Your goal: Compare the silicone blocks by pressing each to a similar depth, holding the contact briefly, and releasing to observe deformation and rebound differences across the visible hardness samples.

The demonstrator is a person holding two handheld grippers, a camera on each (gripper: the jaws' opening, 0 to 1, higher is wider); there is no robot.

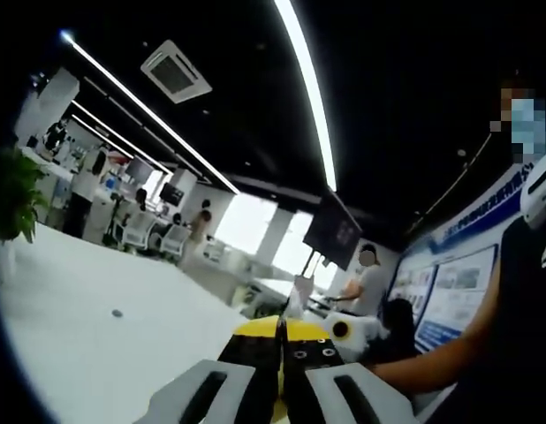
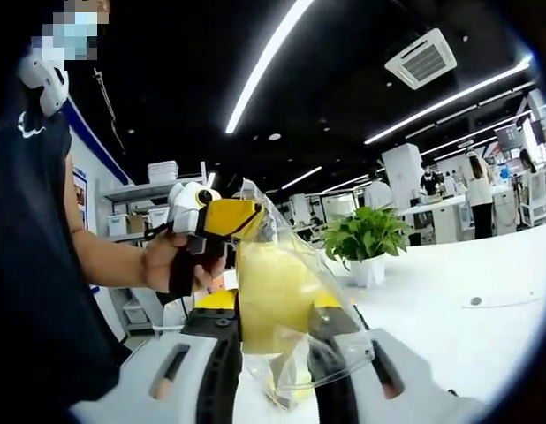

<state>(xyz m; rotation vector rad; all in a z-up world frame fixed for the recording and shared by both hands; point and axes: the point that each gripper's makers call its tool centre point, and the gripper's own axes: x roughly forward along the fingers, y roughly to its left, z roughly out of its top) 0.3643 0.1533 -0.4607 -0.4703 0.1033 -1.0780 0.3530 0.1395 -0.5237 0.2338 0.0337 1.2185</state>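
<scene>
A yellow silicone block [image 2: 271, 291] sits inside a clear plastic bag [image 2: 266, 201], held up above the white table [image 2: 467, 336]. My right gripper [image 2: 273, 320] has its jaws on both sides of the bagged block, pressing against it. The left gripper [image 2: 222, 218], yellow and white and held in a person's hand [image 2: 163, 261], pinches the top of the bag. In the left gripper view, my left gripper [image 1: 282, 331] has its black fingers [image 1: 255, 349] closed together, with a thin yellow sliver between them low down.
A potted plant [image 2: 366, 238] stands on the table behind the bag and shows again at the plant's leaves [image 1: 12, 194]. A small round disc [image 1: 117, 313] lies on the tabletop. The person's arm [image 1: 450, 353] is at the right. Desks, chairs and people fill the background.
</scene>
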